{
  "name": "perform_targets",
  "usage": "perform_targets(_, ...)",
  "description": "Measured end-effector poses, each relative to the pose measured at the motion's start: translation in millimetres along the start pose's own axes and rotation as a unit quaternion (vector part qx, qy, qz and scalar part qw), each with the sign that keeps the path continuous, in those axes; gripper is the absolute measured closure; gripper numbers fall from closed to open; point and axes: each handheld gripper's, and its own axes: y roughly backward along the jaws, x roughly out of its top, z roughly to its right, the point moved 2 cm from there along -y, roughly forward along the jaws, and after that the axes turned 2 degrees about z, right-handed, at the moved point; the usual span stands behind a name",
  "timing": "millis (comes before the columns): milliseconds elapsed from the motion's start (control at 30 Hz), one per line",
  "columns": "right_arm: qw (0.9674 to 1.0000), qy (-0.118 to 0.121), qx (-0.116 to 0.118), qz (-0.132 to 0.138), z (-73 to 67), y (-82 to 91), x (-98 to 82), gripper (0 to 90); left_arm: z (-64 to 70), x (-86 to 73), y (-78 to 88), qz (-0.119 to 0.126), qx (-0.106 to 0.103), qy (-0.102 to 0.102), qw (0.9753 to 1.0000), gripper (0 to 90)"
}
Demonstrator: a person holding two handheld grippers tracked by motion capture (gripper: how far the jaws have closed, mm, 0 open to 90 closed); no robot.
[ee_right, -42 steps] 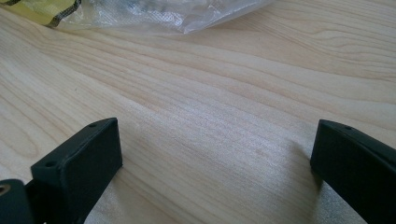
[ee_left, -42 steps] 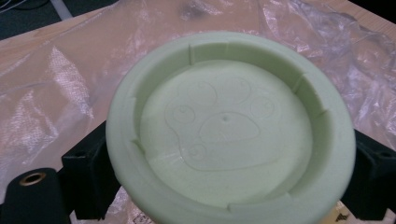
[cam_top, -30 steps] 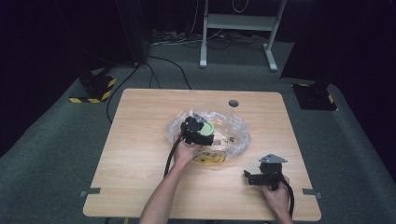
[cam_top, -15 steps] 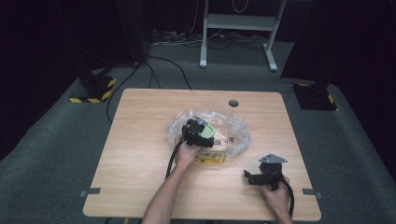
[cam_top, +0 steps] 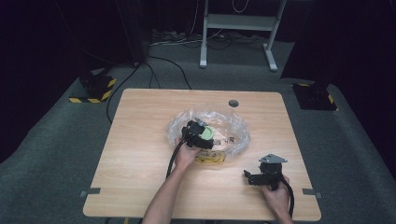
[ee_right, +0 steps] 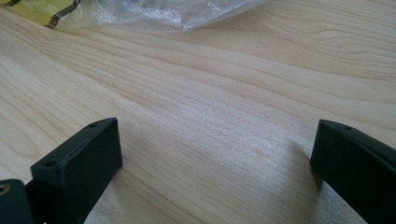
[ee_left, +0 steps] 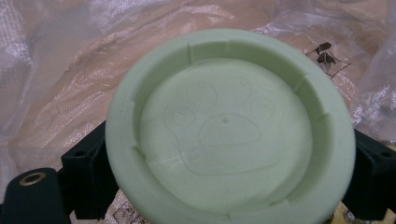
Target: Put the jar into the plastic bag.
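A pale green round lid (ee_left: pixel 229 126) with a paw print moulded into its sunken face sits between my left jaws, which are shut on its rim. In the high view my left gripper (cam_top: pixel 201 134) holds that green lid (cam_top: pixel 207 133) over a crumpled clear plastic bag (cam_top: pixel 233 126) in the middle of the wooden table (cam_top: pixel 140 140). My right gripper (cam_top: pixel 250 177) rests low near the table's front right, pointing left. Its jaws stand wide apart over bare wood, so my right gripper (ee_right: pixel 215 158) is open and holds nothing.
The bag (ee_right: pixel 154 14) has a yellow printed strip (cam_top: pixel 210 157) at its near edge. A round cable hole (cam_top: pixel 233 103) lies in the table's far side. A metal stand (cam_top: pixel 238 28) and cables are on the floor behind, with black-and-yellow floor boxes (cam_top: pixel 95 88) at both sides.
My left gripper has shifted slightly toward me and to the right with the lid. The right gripper has stayed where it was.
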Motion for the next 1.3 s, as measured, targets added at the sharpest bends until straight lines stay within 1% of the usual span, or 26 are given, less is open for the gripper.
perform_targets(67,1.0,0.001,0.0,0.0,0.1,0.0,0.0,1.8,-0.5,-1.2,0.5,-0.003,0.002,-0.005,1.0,11.0)
perform_targets(133,1.0,0.0,0.0,0.0,0.0,0.0,0.0,1.8,0.8,-0.8,0.1,0.005,0.004,-0.002,1.0,10.7)
perform_targets(167,1.0,0.0,0.0,0.0,0.0,0.0,0.0,1.8,1.3,-0.3,1.0,0.007,0.005,-0.005,1.0,10.4)
perform_targets(233,1.0,0.0,0.0,0.0,0.0,0.0,0.0,1.8,1.1,1.7,3.3,0.011,0.001,-0.002,0.9999,8.6)
perform_targets(300,1.0,0.0,0.0,0.0,0.0,0.0,0.0,1.8,0.8,3.9,5.9,0.019,-0.004,0.007,0.9998,6.9)
perform_targets(400,1.0,0.0,0.0,0.0,0.0,-0.1,0.0,1.8,-1.8,6.3,12.8,0.024,-0.009,0.008,0.9996,5.5)
perform_targets(467,1.0,0.0,0.0,0.0,0.0,0.0,0.0,1.8,-2.2,7.9,16.7,0.037,-0.013,0.018,0.9991,5.2)
perform_targets(500,1.0,0.0,0.0,0.0,0.1,-0.1,0.0,1.8,-3.4,8.1,19.4,0.035,-0.014,0.014,0.9992,5.2)
perform_targets(567,1.0,0.0,0.0,0.0,0.0,0.0,0.0,1.8,-4.3,8.4,24.0,0.04,-0.018,0.014,0.9989,5.1)
perform_targets(667,1.0,0.0,0.0,0.0,0.0,0.0,0.0,1.8,-5.6,9.2,30.0,0.051,-0.022,0.022,0.9982,5.2)
perform_targets(700,1.0,0.0,0.0,0.0,0.0,0.0,0.0,1.8,-6.7,9.3,32.5,0.052,-0.022,0.02,0.9982,5.3)
perform_targets(733,1.0,0.0,0.0,0.0,0.0,0.0,0.0,1.8,-6.9,9.9,34.1,0.058,-0.023,0.026,0.9977,5.5)
perform_targets(767,1.0,0.0,0.0,0.0,0.0,0.0,0.0,1.8,-8.3,10.0,36.8,0.056,-0.023,0.021,0.9979,5.6)
perform_targets(833,1.0,0.0,0.0,0.0,0.0,0.0,0.0,1.8,-8.7,11.1,40.8,0.066,-0.025,0.026,0.9972,5.7)
perform_targets(867,1.0,0.0,0.0,0.0,0.1,-0.1,0.0,1.8,-8.7,11.1,40.8,0.066,-0.025,0.026,0.9972,5.7)
perform_targets(900,1.0,0.0,0.0,0.0,0.1,0.0,0.0,1.8,-9.6,11.8,45.8,0.07,-0.028,0.026,0.9968,5.9)
perform_targets(1033,1.0,0.0,0.0,0.0,0.0,0.0,0.0,1.8,-10.4,12.6,53.6,0.08,-0.031,0.029,0.9959,6.0)
perform_targets(1067,1.0,0.0,0.0,0.0,0.0,0.0,0.0,1.8,-11.2,12.4,56.0,0.08,-0.031,0.027,0.9959,6.0)
perform_targets(1133,1.0,0.0,0.0,0.0,0.0,0.0,0.0,1.8,-11.4,12.3,58.4,0.086,-0.033,0.03,0.9953,6.0)
perform_targets(1233,1.0,0.0,0.0,0.0,0.0,0.0,0.0,1.8,-12.5,12.1,63.1,0.087,-0.034,0.03,0.9952,6.0)
perform_targets(1300,1.0,0.0,0.0,0.0,0.0,-0.1,0.0,1.8,-13.0,12.4,66.9,0.092,-0.036,0.032,0.9946,6.0)
